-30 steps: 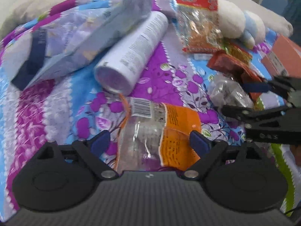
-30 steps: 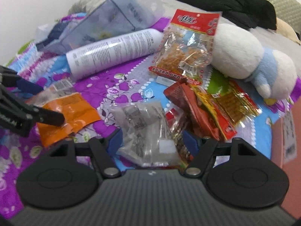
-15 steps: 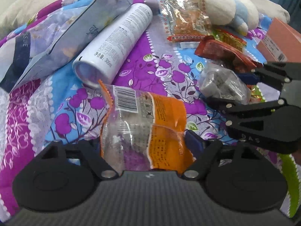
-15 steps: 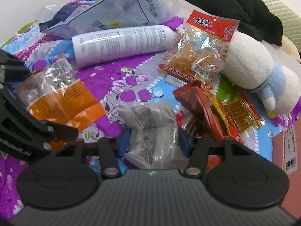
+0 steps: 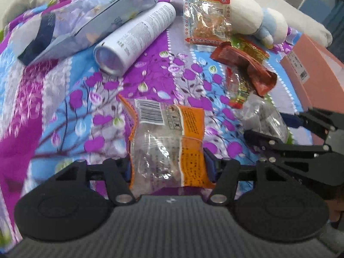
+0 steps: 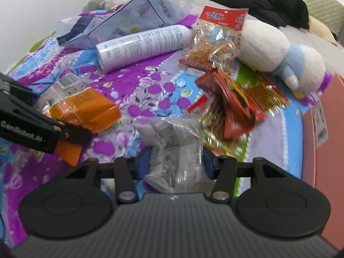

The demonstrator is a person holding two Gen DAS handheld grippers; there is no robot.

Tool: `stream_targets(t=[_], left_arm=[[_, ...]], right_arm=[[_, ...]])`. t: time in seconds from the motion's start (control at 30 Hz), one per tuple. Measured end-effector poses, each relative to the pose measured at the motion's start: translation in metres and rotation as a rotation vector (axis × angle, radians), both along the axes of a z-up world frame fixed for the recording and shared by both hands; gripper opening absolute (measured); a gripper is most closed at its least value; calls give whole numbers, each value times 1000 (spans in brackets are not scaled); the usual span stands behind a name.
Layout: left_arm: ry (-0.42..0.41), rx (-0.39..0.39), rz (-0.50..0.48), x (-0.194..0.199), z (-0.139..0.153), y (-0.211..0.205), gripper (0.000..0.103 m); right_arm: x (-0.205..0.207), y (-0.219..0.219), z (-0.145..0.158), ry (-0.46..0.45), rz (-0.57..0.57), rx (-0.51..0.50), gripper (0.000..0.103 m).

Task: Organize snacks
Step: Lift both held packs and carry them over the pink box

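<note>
My left gripper (image 5: 167, 167) is shut on an orange and clear snack packet (image 5: 167, 142) and holds it above the flowered blanket; the packet also shows in the right wrist view (image 6: 83, 107). My right gripper (image 6: 175, 163) is shut on a grey clear snack packet (image 6: 176, 148), which also shows in the left wrist view (image 5: 264, 118). A red-topped snack bag (image 6: 215, 43), a dark red packet (image 6: 228, 105) and gold packets (image 6: 264, 94) lie on the blanket ahead.
A white spray can (image 6: 142, 45) and a pale plastic bag (image 6: 133, 19) lie at the back left. A white and blue plush toy (image 6: 277, 51) lies at the back right. An orange-pink box (image 5: 316, 71) stands at the right edge.
Both grippers have closed on their packets and lifted them off the blanket. Both have pulled back a little, so more of the blanket shows.
</note>
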State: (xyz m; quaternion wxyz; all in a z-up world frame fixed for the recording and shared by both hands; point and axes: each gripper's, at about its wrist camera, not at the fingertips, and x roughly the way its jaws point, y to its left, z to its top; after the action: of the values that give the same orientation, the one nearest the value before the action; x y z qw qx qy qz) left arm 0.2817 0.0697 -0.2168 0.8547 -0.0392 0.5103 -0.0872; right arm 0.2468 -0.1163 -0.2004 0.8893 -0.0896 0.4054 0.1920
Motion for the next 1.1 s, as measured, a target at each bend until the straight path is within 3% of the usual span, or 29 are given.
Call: stream_targets(t=[0.6, 0.9, 1.1], left_arm=[[18, -89, 115, -87, 10, -18, 65], [14, -160, 154, -96, 19, -26, 65], [-4, -162, 152, -107, 28, -33, 65]], right_arm=[[-106, -38, 24, 10, -165, 127, 54], [-132, -60, 35, 6, -283, 173, 54], [-144, -65, 45, -17, -294, 183, 54]])
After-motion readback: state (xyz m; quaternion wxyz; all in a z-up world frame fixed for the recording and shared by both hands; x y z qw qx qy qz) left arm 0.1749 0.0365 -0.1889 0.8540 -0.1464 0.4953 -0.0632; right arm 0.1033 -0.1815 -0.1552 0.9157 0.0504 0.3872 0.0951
